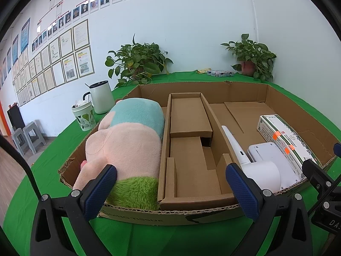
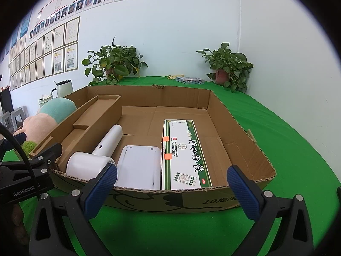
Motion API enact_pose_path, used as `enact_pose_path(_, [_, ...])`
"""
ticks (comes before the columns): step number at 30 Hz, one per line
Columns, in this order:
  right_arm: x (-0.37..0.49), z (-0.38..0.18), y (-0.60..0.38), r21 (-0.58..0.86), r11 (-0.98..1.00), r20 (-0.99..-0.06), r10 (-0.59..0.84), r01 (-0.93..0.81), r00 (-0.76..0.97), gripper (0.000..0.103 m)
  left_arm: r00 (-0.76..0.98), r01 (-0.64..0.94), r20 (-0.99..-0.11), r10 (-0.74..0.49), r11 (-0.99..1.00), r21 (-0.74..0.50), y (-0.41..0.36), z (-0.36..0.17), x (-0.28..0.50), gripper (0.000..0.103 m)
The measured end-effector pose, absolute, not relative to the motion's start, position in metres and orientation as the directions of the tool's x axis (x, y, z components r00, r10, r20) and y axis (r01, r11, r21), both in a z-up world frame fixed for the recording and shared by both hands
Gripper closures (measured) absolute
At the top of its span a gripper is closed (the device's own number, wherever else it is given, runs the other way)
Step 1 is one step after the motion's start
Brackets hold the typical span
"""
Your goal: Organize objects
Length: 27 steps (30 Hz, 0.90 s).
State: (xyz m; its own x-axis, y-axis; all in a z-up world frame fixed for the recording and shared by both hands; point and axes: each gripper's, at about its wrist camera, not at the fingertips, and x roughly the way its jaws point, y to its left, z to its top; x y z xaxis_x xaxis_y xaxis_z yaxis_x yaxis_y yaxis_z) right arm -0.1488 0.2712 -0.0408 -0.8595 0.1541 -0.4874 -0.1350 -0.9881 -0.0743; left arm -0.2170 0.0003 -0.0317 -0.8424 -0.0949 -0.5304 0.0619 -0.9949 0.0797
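Note:
A shallow cardboard box (image 1: 245, 90) (image 2: 245, 136) lies on the green table. At its left lies a pink, teal and green plush toy (image 1: 127, 143) (image 2: 40, 121). A cardboard insert (image 1: 189, 149) (image 2: 93, 117) fills the middle. At the right lie a white hair dryer (image 1: 257, 168) (image 2: 100, 153), a flat white device (image 1: 264, 151) (image 2: 138, 164) and a green-and-white medicine box (image 1: 285, 136) (image 2: 183, 151). My left gripper (image 1: 170, 189) is open and empty before the box's near wall. My right gripper (image 2: 171, 189) is open and empty before the same wall, further right.
A white kettle (image 1: 101, 97) (image 2: 64, 88) and a leaf-patterned cup (image 1: 84, 115) stand left of the box. Two potted plants (image 1: 136, 61) (image 1: 251, 57) and a small patterned pack (image 1: 220, 73) (image 2: 189, 80) sit at the table's back. Grey stools (image 1: 27, 135) stand on the floor at left.

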Motion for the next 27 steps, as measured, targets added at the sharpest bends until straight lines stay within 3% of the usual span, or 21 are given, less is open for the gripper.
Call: enact_pose_path(27, [-0.1483, -0.0407, 0.2714, -0.074, -0.988, -0.488, 0.153, -0.135, -0.86, 0.001, -0.842, 0.062, -0.531, -0.094, -0.995, 0.077, 0.0007, -0.0327, -0.2182, 0.0])
